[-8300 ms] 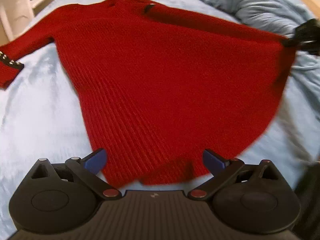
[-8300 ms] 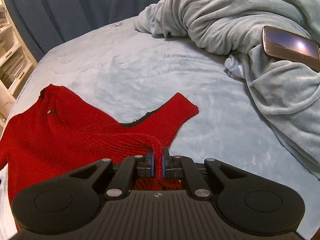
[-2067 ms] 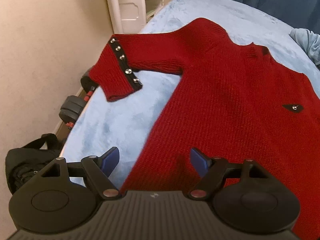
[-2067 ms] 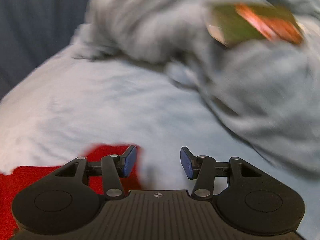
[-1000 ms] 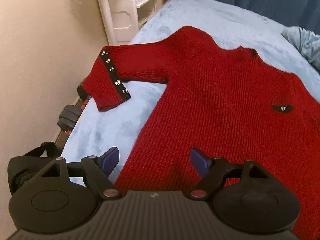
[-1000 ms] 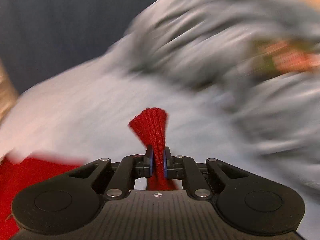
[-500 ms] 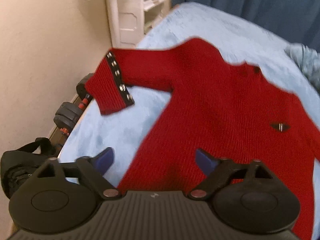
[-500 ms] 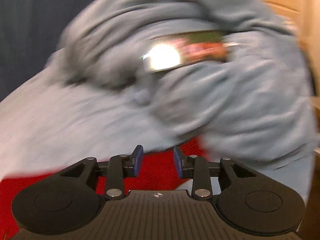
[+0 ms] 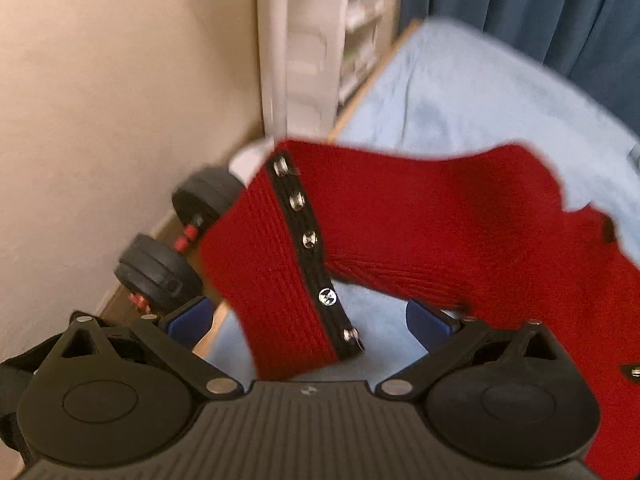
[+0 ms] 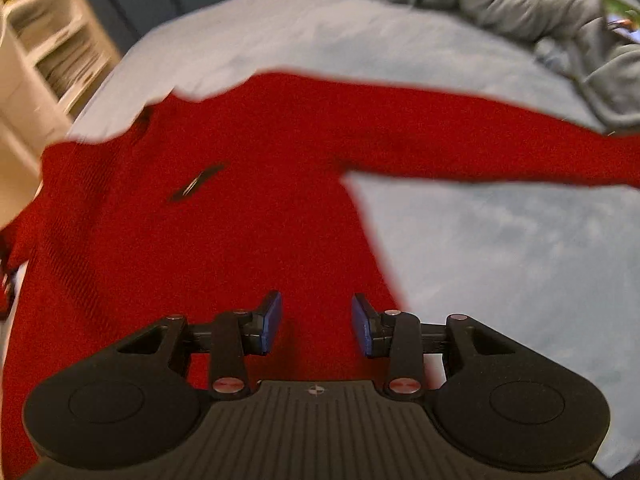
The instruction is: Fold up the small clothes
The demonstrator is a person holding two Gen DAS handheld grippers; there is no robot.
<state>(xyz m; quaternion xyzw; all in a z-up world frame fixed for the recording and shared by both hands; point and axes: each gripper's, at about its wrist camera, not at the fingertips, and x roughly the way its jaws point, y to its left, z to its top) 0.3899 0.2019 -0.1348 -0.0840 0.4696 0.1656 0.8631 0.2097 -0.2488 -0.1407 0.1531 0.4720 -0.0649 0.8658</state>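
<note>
A red knit sweater (image 10: 224, 208) lies flat on the light blue bed cover (image 10: 500, 264). Its one sleeve (image 10: 480, 140) stretches right toward the crumpled blanket. The other sleeve's cuff (image 9: 272, 280), with a black strip of silver snaps (image 9: 310, 240), lies at the bed's left edge. My left gripper (image 9: 308, 320) is open, its jaws either side of that cuff. My right gripper (image 10: 316, 324) is open and empty above the sweater's body near its right side edge.
A crumpled grey-blue blanket (image 10: 552, 12) lies at the back right with a phone (image 10: 620, 20) on it. Black dumbbells (image 9: 160, 272) lie on the floor beside the bed, by a beige wall (image 9: 100, 100). White shelving (image 9: 316, 40) and dark curtains (image 9: 520, 0) stand behind.
My left gripper has moved forward and left to the snap cuff. My right gripper let go of the other sleeve, which now lies stretched out, and swung back over the sweater's body.
</note>
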